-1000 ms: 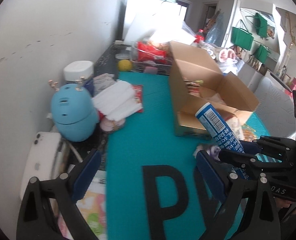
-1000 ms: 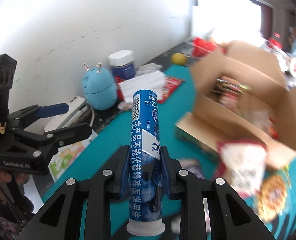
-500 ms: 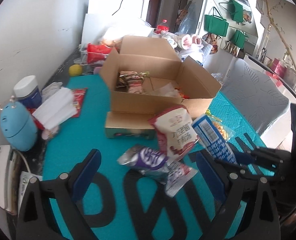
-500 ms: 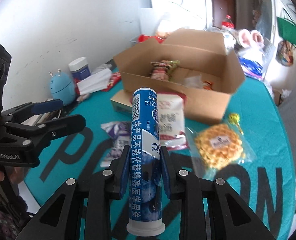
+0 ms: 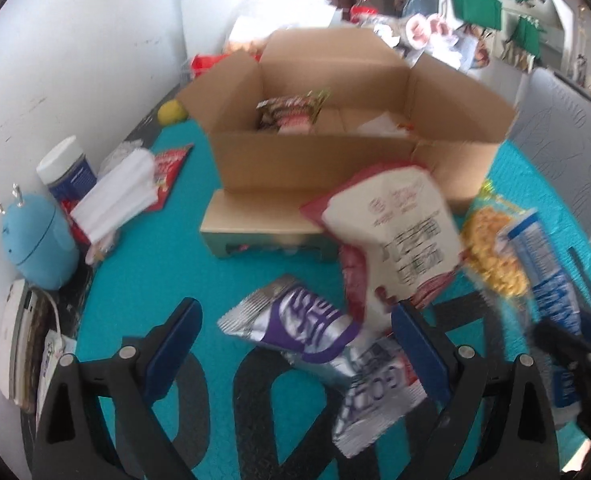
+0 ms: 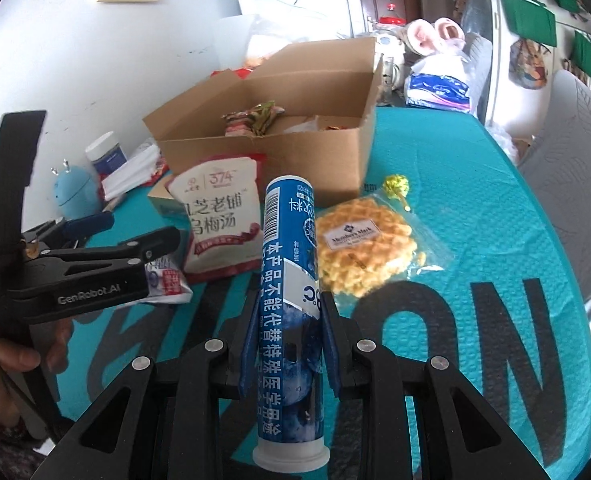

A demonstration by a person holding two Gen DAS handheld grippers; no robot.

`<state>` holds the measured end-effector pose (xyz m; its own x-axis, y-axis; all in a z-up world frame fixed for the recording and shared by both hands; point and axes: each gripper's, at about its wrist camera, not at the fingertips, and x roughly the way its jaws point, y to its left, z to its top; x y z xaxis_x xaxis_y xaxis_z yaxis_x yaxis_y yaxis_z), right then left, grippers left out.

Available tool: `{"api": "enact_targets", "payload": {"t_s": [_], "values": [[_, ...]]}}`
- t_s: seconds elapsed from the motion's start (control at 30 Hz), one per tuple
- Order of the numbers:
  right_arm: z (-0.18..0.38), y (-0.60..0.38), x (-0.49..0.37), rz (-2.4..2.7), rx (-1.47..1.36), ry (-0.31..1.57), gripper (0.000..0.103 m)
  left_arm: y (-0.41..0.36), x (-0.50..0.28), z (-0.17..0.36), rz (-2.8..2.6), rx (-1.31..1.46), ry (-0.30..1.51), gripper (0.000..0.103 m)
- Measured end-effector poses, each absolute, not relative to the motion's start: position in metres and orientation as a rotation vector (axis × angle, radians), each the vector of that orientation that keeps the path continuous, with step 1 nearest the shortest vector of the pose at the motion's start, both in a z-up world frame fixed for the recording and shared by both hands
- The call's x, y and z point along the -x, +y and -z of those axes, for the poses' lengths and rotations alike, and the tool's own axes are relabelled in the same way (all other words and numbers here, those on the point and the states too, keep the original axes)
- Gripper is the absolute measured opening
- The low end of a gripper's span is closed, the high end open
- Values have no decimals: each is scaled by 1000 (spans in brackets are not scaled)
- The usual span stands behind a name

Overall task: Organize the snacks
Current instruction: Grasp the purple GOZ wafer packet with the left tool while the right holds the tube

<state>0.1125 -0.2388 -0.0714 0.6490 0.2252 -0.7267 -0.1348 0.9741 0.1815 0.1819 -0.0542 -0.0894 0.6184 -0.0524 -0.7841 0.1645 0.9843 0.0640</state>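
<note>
Your right gripper (image 6: 289,344) is clamped on the blue tube (image 6: 289,300). Your left gripper (image 5: 295,344) stands wide and empty above the purple packet (image 5: 295,330). The waffle bag (image 6: 365,250) lies at one o'clock, the cardboard box (image 6: 295,160) at twelve.

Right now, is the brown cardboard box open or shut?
Open: the brown cardboard box has its flaps raised, and snack packets show inside.

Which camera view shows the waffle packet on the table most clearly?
The right wrist view shows the waffle packet best: it lies whole and sharp on the teal table mat, label readable, beside the cardboard box. In the left wrist view the packet is blurred and partly covered by the blue tube.
</note>
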Motion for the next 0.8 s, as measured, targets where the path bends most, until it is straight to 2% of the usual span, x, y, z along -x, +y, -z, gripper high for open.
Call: {"api": "enact_targets", "payload": {"t_s": [0.23, 0.57, 0.63, 0.7, 0.73, 0.8], "values": [[79, -244, -108, -209, -121, 861, 28, -37, -189, 114, 103, -91, 1028, 97], [91, -230, -112, -253, -109, 894, 28, -32, -188, 113, 154, -159, 947, 95], [94, -228, -112, -262, -112, 903, 28, -33, -191, 111, 187, -157, 952, 83], [95, -226, -112, -264, -109, 907, 28, -32, -194, 114, 225, -118, 967, 51], [97, -225, -112, -265, -107, 911, 28, -32, -197, 117, 239, -100, 978, 43], [101, -224, -112, -261, -107, 922, 28, -33, -198, 119, 230, -100, 971, 38]]}}
